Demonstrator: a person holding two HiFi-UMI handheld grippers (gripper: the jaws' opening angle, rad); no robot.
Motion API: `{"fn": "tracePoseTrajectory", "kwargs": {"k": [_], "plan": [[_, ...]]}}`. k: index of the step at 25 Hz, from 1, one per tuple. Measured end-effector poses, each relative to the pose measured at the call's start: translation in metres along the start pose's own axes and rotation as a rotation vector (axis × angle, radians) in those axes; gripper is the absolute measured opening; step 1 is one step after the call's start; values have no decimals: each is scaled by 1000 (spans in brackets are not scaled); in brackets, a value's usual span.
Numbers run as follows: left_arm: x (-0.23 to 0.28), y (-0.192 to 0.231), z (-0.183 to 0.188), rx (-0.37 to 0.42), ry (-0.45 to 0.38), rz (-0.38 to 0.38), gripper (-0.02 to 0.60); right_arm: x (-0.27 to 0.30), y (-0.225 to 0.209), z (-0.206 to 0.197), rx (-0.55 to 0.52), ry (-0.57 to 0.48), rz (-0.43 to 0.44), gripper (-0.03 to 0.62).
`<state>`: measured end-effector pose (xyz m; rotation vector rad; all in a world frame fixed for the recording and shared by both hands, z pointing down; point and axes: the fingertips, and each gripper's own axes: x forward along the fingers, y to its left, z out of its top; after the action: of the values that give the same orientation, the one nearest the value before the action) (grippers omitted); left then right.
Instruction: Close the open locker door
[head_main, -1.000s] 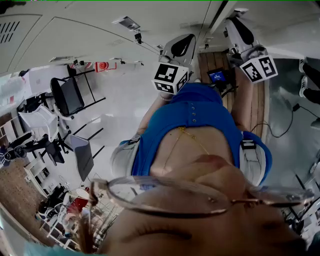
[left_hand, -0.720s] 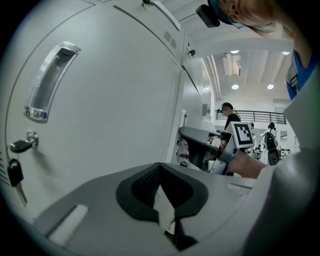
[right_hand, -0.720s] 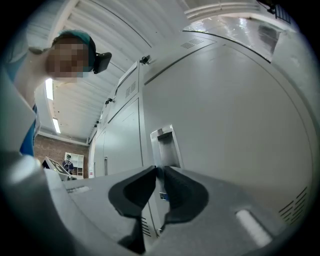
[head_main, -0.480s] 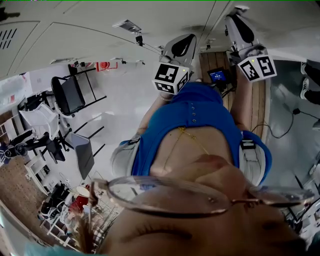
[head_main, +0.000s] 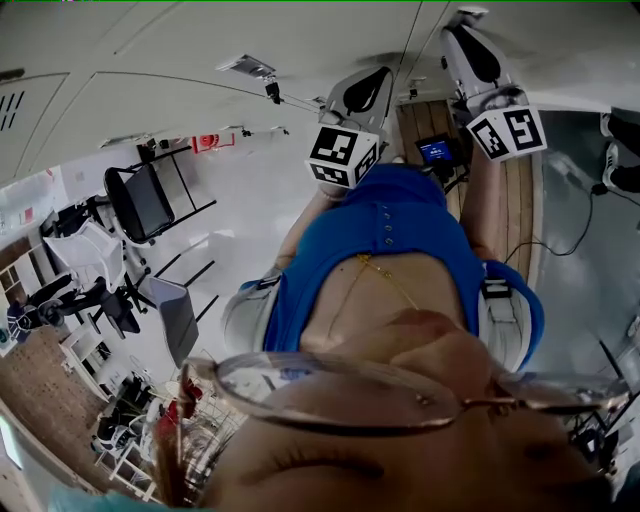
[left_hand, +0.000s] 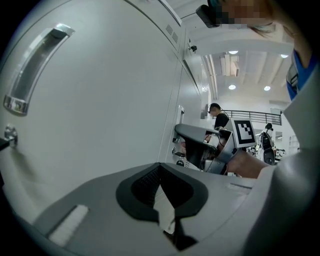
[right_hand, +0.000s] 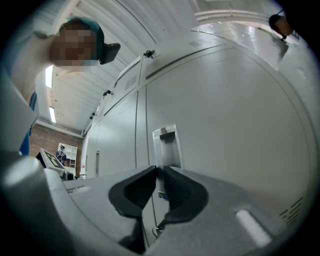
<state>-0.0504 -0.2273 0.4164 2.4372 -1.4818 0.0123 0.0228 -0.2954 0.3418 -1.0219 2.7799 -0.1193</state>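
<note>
Right gripper (right_hand: 159, 170), low ctr of its own view: jaws have just been closing a bit and now stand a narrow slit apart. Nothing is pinched btw the pads. The locker door (right_hand: 225, 125) is the grey panel filling the ctr and right of that view. Its silver recessed handle (right_hand: 165, 145) sits right above the jaw tips and shows through the slit. Can't tell if the tips touch it. How far the door stands open isn't clear from any view.

Left gripper (left_hand: 160, 167), low ctr of its view: jaw tips pressed together, nothing btw them. A white locker front (left_hand: 100, 110) fills the left half, w/ a long handle (left_hand: 35, 65) upper left and a small lock (left_hand: 7, 135) at the left edge. The right gripper shows mid-right there, its marker cube (left_hand: 245, 132) facing the camera and its nose just beside the locker fronts. A person (left_hand: 218, 116) stands in the bg.

Head view: both grippers are up top, pointing at the lockers along the top edge. The wearer's blue shirt (head_main: 390, 240) is at ctr, glasses (head_main: 340, 390) below it, and a black chair (head_main: 140, 200) at left.
</note>
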Motion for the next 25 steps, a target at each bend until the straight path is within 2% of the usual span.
{"fn": "tracePoseTrajectory", "kwargs": {"k": [4,12,18,22,25], "plan": [[5,-2,-2,1,8,-14,0,0,0,0,-32,7,-34,49],[9,-7,-1,3,16,-41,0,0,3,0,-217,61,-187,57],[8,-8,-2,4,21,-52,0,-1,4,-1,-231,70,-242,58],[9,-10,-3,3,27,-64,0,-7,-2,-8,-255,114,-297,55],[11,-13,-5,4,34,-79,0,-11,-9,-16,-266,143,-333,3]]}}
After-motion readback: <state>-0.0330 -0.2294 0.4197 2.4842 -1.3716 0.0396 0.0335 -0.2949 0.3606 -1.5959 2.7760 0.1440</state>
